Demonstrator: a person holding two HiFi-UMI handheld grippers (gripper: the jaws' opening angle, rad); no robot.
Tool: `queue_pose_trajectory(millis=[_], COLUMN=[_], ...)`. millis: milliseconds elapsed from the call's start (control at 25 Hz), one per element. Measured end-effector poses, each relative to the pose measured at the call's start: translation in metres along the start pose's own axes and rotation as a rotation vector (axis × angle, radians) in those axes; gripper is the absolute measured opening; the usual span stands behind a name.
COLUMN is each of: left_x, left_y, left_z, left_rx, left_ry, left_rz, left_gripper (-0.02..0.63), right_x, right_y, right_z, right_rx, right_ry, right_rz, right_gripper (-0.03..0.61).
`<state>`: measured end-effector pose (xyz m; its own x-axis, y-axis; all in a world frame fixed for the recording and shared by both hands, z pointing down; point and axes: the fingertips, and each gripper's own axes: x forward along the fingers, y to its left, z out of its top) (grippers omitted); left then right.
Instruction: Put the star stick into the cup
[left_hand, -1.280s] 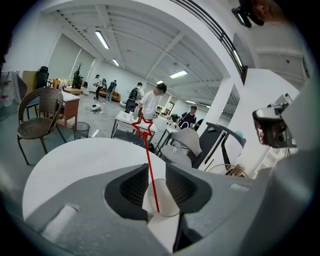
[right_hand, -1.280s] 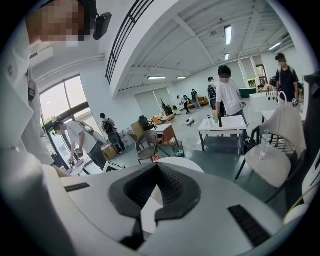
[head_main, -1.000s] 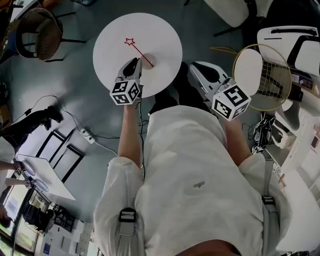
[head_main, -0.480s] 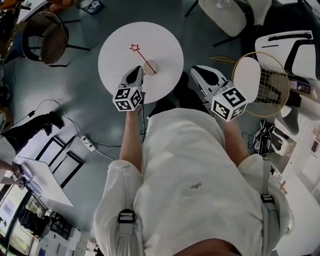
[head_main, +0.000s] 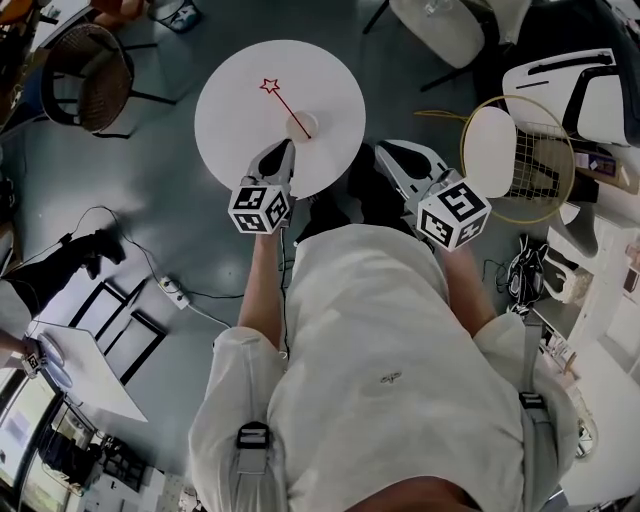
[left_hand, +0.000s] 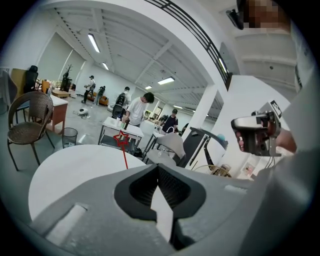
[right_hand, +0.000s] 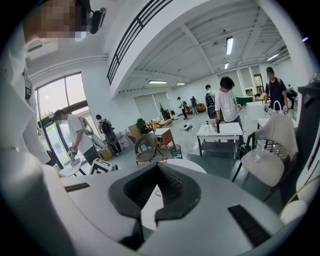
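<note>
I see the star stick (head_main: 286, 104) standing in the cup (head_main: 298, 127), near the middle of the round white table (head_main: 235, 120). It leans away from me, with the red star on top. My left gripper (head_main: 284, 150) hovers at the near edge of the table, just short of the cup, and its fingers are pressed together with nothing between them. My right gripper (head_main: 392, 153) is beside the table, over the floor, fingers also together and empty

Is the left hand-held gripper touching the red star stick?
Apart. Head view: bare round white table shows between the left hand-held gripper and the thin red star-topped stick.
</note>
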<state>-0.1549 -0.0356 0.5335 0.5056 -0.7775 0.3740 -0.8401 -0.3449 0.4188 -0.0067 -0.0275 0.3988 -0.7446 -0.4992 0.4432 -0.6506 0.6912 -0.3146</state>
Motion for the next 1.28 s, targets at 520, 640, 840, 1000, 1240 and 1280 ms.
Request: queue_pose_trajectory(millis=[520,640,840,1000,1240,1280], left_x=[-0.034,-0.038,-0.051,-0.067,-0.096,-0.099], left_y=[-0.079,-0.104,-0.155,-0.197,-0.241,-0.246], left_z=[-0.019,-0.016,-0.009,0.001,0.016,0.016], left_rx=[0.024,0.013,0.025,0.061,0.112,0.122], left_ry=[-0.057,-0.088,-0.132,-0.164,-0.22,-0.223], left_rz=[0.03,0.063,0.089,0.106,0.141,0.146], left_gripper=[0.011,0.011,0.011,0.011,0.011,0.011], right_x=[-0.05,-0.07,-0.097,-0.113,-0.133,-0.136], right_y=[0.003,-0.006,-0.013,-0.013,-0.005,-0.004], right_z=[-0.011,-0.011,-0.025,-0.037,-0.047,-0.049], right_rx=[-0.032,-0.036,-0.05,-0.065,-0.123,-0.138], right_ry=[-0.026,-0.033,-0.02,-0.018,-0.028,-0.029], right_rz=[0.083,0.11,0.163,0.226,0.281,0.292], right_gripper=[0.008,0.008,0.008,0.009,0.008,0.008])
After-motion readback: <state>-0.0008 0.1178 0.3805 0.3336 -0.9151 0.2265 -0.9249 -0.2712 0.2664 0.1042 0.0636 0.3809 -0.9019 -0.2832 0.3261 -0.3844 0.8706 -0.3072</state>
